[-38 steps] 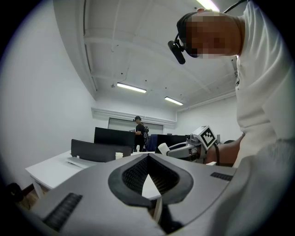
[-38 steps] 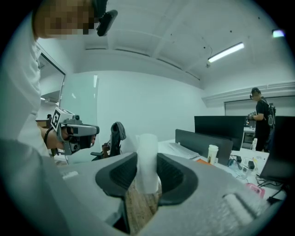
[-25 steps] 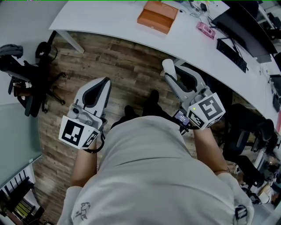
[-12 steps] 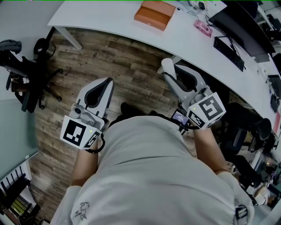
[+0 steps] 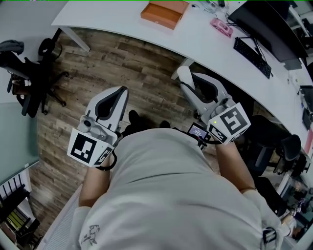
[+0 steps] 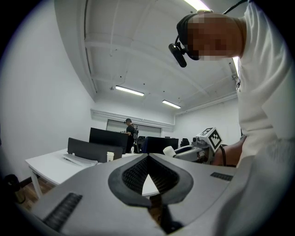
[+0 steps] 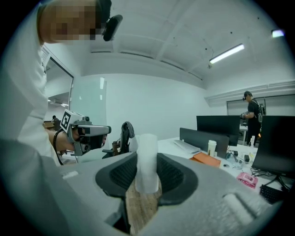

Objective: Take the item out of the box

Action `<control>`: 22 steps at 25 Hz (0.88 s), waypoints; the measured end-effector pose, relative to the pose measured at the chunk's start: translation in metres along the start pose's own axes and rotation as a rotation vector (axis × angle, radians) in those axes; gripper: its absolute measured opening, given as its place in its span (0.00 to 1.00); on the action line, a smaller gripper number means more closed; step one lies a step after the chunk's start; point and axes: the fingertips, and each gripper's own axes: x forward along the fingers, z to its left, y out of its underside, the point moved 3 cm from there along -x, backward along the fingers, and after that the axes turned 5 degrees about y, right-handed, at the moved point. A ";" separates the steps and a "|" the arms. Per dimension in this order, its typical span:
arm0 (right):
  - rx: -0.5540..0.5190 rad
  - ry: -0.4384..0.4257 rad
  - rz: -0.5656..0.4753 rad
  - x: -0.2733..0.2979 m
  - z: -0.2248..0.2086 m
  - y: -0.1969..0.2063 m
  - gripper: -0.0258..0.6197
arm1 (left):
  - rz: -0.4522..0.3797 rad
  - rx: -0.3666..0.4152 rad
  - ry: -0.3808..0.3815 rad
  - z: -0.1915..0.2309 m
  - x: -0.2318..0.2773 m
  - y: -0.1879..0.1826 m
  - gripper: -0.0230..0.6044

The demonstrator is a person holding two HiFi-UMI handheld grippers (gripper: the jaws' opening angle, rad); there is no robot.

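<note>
My right gripper [image 5: 187, 87] is shut on a white cylinder [image 5: 184, 78], which stands upright between the jaws [image 7: 147, 161] in the right gripper view. My left gripper [image 5: 121, 93] has its jaws together with nothing in them; in the left gripper view their tips [image 6: 148, 157] meet. Both grippers hang in front of the person's body, above the wooden floor. The orange box [image 5: 164, 12] lies on the white desk [image 5: 117, 22] well ahead of both grippers. In the right gripper view the orange box [image 7: 207, 159] shows past the right jaw.
A pink object [image 5: 221, 28], a keyboard [image 5: 252, 51] and a monitor [image 5: 266, 19] are on the desk to the right of the box. A black office chair [image 5: 29, 73] stands at the left, more chairs [image 5: 281, 146] at the right. Another person [image 7: 251, 115] stands far off.
The desk and the orange box have slid up and left in the head view, and the floor has shifted under the person. Both grippers keep their pose; the white cylinder stays gripped.
</note>
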 end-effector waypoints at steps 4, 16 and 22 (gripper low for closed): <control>-0.006 -0.028 -0.006 -0.033 -0.014 0.010 0.24 | 0.005 0.003 -0.014 -0.038 0.017 0.007 0.03; -0.015 -0.102 -0.008 -0.115 -0.032 0.051 0.24 | 0.022 0.015 -0.075 -0.130 0.040 0.030 0.03; -0.024 -0.111 -0.030 -0.137 -0.030 0.056 0.24 | 0.012 0.007 -0.082 -0.153 0.047 0.038 0.03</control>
